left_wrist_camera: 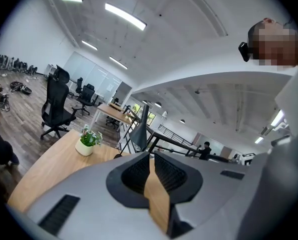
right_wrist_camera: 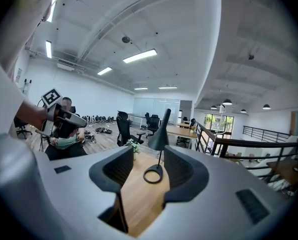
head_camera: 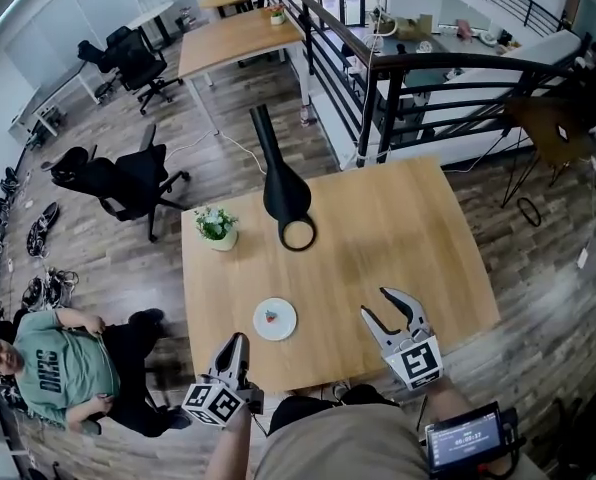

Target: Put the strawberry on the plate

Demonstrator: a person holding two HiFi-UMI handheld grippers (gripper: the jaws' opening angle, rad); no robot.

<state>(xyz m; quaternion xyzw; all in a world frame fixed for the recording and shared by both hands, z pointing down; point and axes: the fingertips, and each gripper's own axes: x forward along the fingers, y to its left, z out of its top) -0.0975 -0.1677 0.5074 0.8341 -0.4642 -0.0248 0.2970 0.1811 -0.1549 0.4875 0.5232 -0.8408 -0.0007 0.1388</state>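
Wooden table (head_camera: 408, 228) carries a white plate (head_camera: 289, 327) near its front edge, with the strawberry (head_camera: 270, 317) on it. Left gripper (head_camera: 240, 340) is near the plate's front-left, jaws together, nothing between them. Right gripper (head_camera: 374, 301) is over the table to the right of the plate, jaws wide apart and empty. Only the table and a lamp (right_wrist_camera: 160, 134) show through the gap.

Nothing surely legible: dark block lettering on green T-shirt (head_camera: 63, 363) too distorted; digits on small screen (head_camera: 465, 435) too small.
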